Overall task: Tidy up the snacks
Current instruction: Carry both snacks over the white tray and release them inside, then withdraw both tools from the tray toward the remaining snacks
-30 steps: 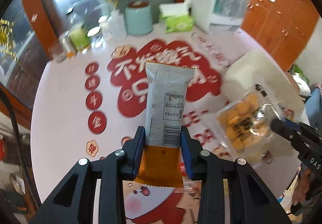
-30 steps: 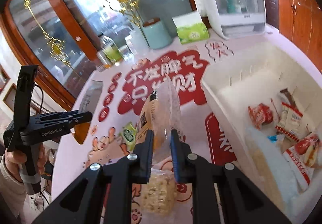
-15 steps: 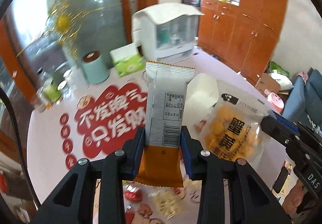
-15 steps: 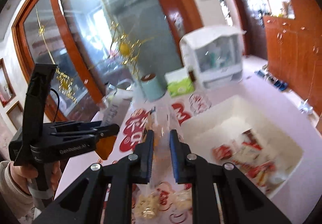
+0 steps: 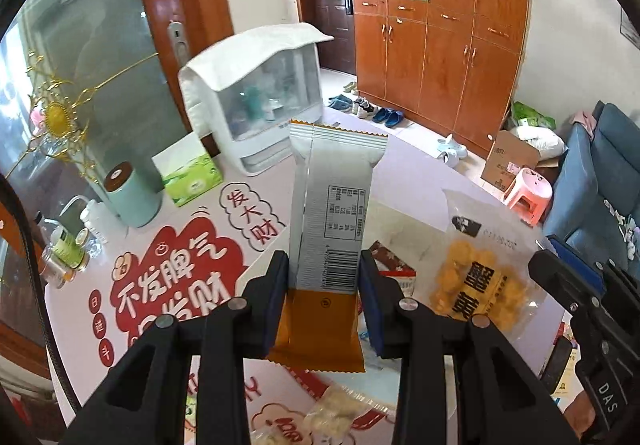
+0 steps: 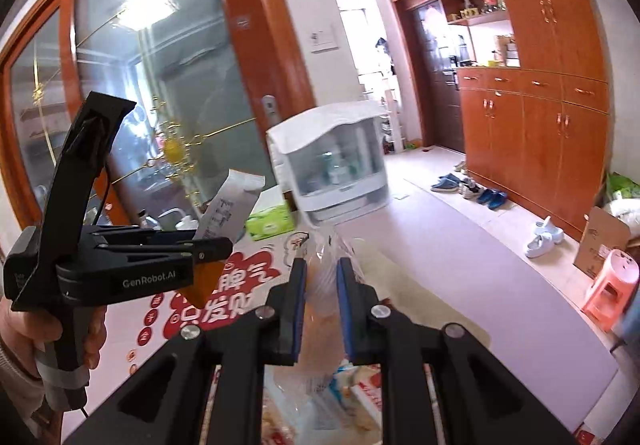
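Observation:
My left gripper [image 5: 322, 265] is shut on a silver and orange snack bar packet [image 5: 332, 185], which stands upright between the pads above the table. In the right wrist view the left gripper [image 6: 212, 245] shows side-on at the left with the packet [image 6: 232, 205] sticking up. My right gripper [image 6: 322, 269] is shut on a clear bag [image 6: 322, 297] of yellow snack balls; the left wrist view shows that bag [image 5: 480, 277] hanging beside the right gripper [image 5: 560, 277]. Behind the packet lies the white bin [image 5: 394, 219] with a red packet [image 5: 394, 269] inside.
On the pink table with red lettering [image 5: 180, 285] stand a white covered cabinet [image 5: 256, 101], a green tissue box [image 5: 192, 177], a mint canister [image 5: 128, 197] and small jars [image 5: 64, 249]. Loose pale snacks [image 5: 336, 413] lie near the front. A hand [image 6: 24, 329] grips the left handle.
Both grippers have risen and swung right with their snacks held. The table has dropped lower in both views, and the room's door and cupboards have come into sight.

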A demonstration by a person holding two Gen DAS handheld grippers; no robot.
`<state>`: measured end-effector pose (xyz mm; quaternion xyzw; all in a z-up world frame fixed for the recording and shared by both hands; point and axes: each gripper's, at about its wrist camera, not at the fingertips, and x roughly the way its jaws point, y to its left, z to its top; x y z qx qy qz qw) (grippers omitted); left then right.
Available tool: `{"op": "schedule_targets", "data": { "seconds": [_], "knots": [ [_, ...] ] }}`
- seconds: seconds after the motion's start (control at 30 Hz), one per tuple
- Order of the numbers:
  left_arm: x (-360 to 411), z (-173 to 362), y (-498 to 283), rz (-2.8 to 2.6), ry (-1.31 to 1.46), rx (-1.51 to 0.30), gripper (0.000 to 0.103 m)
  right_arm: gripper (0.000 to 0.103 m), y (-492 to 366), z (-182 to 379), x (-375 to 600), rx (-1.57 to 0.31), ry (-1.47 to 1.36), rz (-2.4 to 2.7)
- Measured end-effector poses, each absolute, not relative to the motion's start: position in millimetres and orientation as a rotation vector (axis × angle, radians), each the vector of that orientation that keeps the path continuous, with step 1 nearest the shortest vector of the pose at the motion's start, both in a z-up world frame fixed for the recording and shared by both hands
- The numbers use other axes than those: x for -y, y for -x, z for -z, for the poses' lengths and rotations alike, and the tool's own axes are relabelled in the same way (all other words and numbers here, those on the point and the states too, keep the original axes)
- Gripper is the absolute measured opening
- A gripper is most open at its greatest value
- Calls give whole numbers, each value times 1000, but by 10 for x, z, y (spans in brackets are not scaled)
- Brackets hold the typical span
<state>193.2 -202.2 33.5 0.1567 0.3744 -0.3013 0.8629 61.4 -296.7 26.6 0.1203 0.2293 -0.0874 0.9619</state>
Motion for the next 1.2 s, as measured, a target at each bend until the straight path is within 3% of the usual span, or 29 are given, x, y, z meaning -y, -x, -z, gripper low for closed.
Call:
{"op": "schedule_targets", "data": {
  "seconds": [0.43, 0.47, 0.5, 0.57, 0.97, 1.2],
  "knots": [
    [2437, 68, -2127, 605, -390, -873, 39, 16, -732, 19, 3361, -560, -289, 195],
    [2439, 84, -2139, 598, -390, -881, 49, 16, -739, 13, 3375, -563, -294, 186],
    [2443, 101, -2146, 591, -390, -888, 67, 16, -723, 6, 3383, -559, -298, 187],
    [2432, 120, -2149, 564, -396, -879, 83, 18, -714, 7, 3391, -560, -298, 185],
    [2385, 108, -2013, 545, -437, -874, 83, 42, -685, 78, 3484, -590, -327, 232],
    [2273, 30, -1879, 542, -438, -871, 83, 43, -628, 108, 3546, -606, -355, 254]
  ]
}}
